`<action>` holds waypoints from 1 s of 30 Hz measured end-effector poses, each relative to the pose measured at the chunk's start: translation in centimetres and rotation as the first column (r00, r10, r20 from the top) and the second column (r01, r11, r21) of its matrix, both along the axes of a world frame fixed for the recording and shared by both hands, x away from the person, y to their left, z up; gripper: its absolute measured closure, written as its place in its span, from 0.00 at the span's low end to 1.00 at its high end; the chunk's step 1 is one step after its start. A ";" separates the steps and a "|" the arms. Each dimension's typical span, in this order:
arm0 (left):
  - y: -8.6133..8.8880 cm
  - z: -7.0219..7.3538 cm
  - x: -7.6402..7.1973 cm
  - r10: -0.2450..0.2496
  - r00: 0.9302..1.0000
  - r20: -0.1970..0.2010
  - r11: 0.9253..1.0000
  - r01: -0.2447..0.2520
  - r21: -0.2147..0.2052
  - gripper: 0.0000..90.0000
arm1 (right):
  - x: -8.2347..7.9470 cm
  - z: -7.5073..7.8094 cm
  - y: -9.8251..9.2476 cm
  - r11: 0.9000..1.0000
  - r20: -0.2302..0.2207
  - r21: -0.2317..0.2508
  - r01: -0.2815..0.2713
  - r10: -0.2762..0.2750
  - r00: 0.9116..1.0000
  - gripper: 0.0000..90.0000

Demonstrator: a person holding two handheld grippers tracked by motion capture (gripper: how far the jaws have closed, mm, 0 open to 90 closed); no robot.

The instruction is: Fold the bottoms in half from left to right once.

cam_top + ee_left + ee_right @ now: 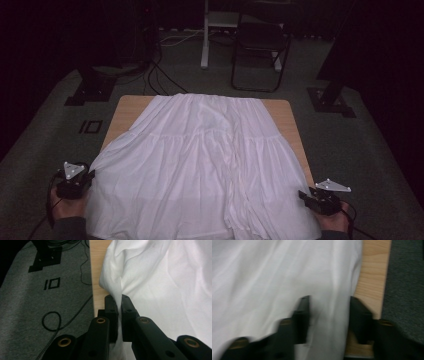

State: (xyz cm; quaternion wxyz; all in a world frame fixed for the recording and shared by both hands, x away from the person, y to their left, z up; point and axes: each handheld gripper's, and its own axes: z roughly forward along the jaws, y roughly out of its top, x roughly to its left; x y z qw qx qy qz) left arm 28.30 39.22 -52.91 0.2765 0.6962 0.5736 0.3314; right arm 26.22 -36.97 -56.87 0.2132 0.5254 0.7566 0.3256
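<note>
While the left gripper (119, 315) is pinching the white skirt (200, 165) at its near left edge, the right gripper (329, 315) is hanging with jaws apart astride the near right edge. That view is blurred, but an uneven pull is probably risking dragging the cloth off the table (292, 125).

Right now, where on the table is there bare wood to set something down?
Only thin margins: a strip of table left of the skirt at the far corner, and a strip along its right edge. The near half is crowded, with cloth overhanging both sides by the grippers.
</note>
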 end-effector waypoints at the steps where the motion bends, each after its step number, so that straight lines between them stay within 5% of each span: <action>1: 0.3 0.0 0.3 0.010 1.000 -0.004 1.000 -0.009 0.012 0.97 | 0.0 0.1 0.0 1.000 -0.006 -0.003 -0.004 0.004 1.000 0.87; 5: 1.7 0.1 1.5 0.060 0.998 -0.026 0.996 -0.058 0.068 0.97 | 0.0 0.1 -0.2 1.000 -0.011 0.011 -0.001 0.001 1.000 0.97; 10: 4.2 0.7 3.5 0.178 0.983 -0.051 0.977 -0.171 0.131 0.97 | -0.2 0.2 -0.6 1.000 -0.001 0.008 0.027 -0.027 1.000 0.98; 13: 5.7 1.4 4.5 0.291 0.956 -0.034 0.948 -0.283 0.144 0.97 | -0.3 0.2 -0.6 1.000 0.002 0.009 0.024 -0.024 1.000 0.98; 16: 6.5 2.5 5.0 0.406 0.914 -0.005 0.902 -0.400 0.165 0.97 | -0.3 0.2 -0.6 1.000 0.003 0.010 0.019 -0.020 1.000 0.98; 17: 6.2 2.8 5.0 0.407 0.913 0.006 0.900 -0.402 0.168 0.97 | -0.4 0.2 -0.6 1.000 0.004 0.018 0.015 -0.015 1.000 0.98; 20: 4.6 3.4 4.6 0.349 0.937 0.029 0.918 -0.348 0.193 0.97 | -0.5 0.3 -0.5 1.000 0.012 0.025 0.000 0.000 1.000 0.98; 22: 3.4 3.8 3.9 0.297 0.954 0.049 0.938 -0.301 0.174 0.97 | -0.4 0.3 -0.4 1.000 0.011 0.027 -0.004 0.004 1.000 0.98; 24: 2.4 4.2 3.3 0.266 0.962 0.062 0.947 -0.273 0.168 0.97 | -0.4 0.3 -0.3 1.000 0.011 0.027 -0.010 0.010 1.000 0.98; 28: -1.0 6.2 1.6 0.128 0.986 0.106 0.981 -0.141 0.130 0.97 | -0.4 0.2 -0.1 1.000 0.010 0.024 -0.019 0.019 1.000 0.98; 30: -2.9 7.4 1.0 0.043 0.990 0.135 0.990 -0.060 0.124 0.97 | -0.3 0.2 0.0 1.000 0.008 0.021 -0.022 0.022 1.000 0.98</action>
